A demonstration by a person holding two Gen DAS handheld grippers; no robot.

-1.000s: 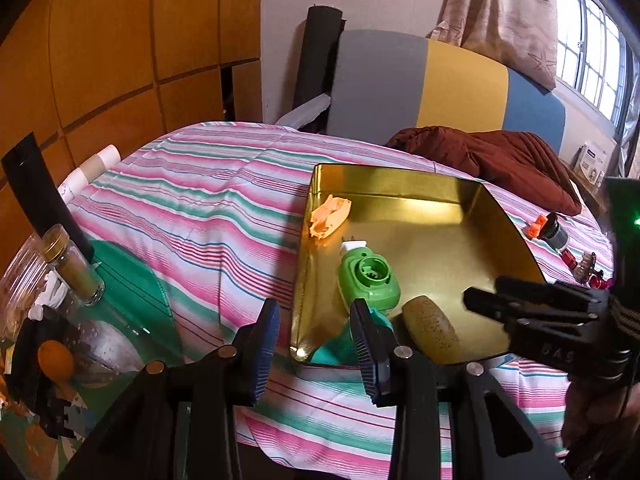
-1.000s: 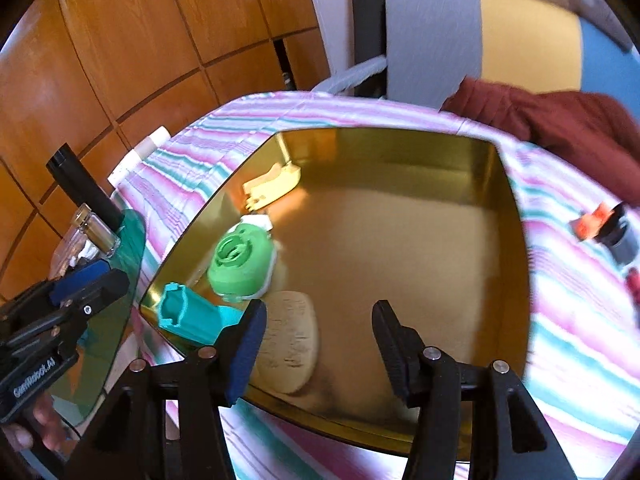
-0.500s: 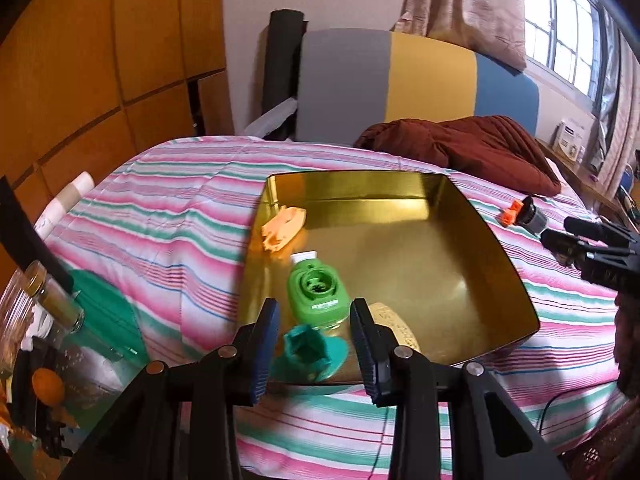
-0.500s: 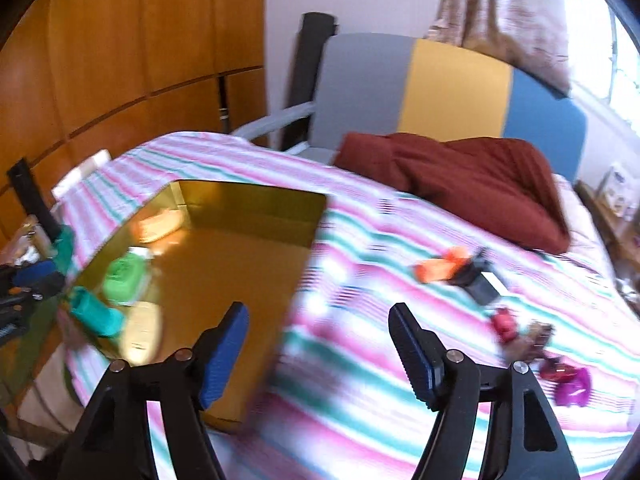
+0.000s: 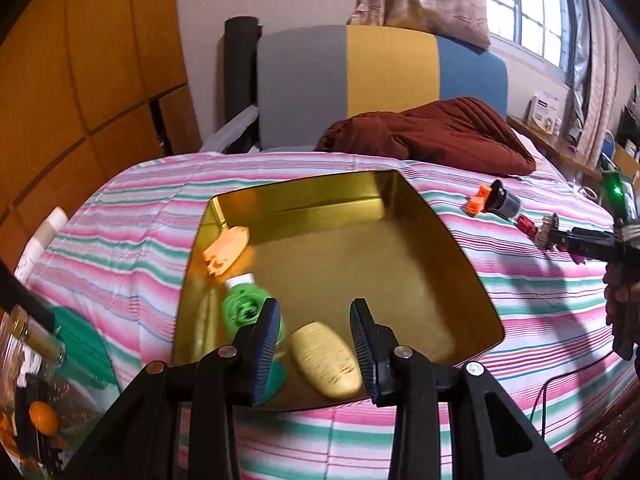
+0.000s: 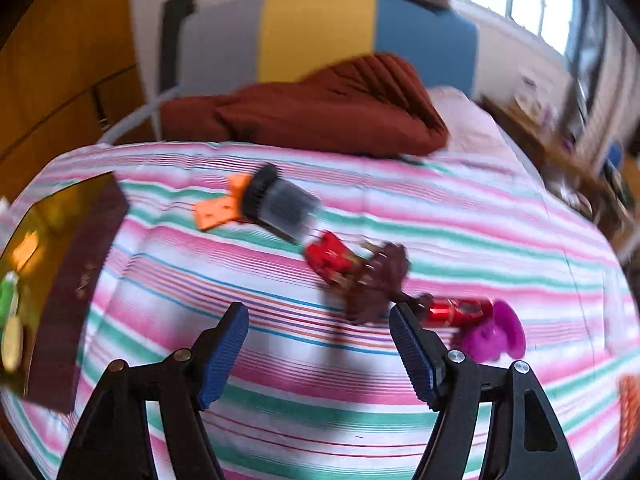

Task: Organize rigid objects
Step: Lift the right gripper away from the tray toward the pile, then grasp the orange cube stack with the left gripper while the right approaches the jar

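Note:
A gold tray [image 5: 460,276] sits on the striped bedspread and holds an orange piece [image 5: 226,250], a green round object [image 5: 244,312], a teal piece partly hidden behind my left finger, and a tan oval [image 5: 326,360]. My left gripper [image 5: 314,352] is open and empty above the tray's near edge. My right gripper [image 6: 318,356] is open and empty above the bedspread. Ahead of it lie an orange piece [image 6: 218,206], a black-capped jar [image 6: 280,206], a red toy [image 6: 330,258], a dark brown object [image 6: 376,280], a red cylinder [image 6: 456,312] and a magenta piece [image 6: 494,336]. The tray's corner [image 6: 60,264] shows at left.
A dark red blanket [image 5: 432,132] lies at the head of the bed before a grey, yellow and blue headboard [image 5: 380,72]. Jars and clutter [image 5: 28,352] stand on a green surface to the left. Wooden wall panels are at left, a window at right.
My right gripper swung right from over the tray to the loose objects on the bedspread. My left gripper shifted right along the tray's near edge, now framing the tan oval.

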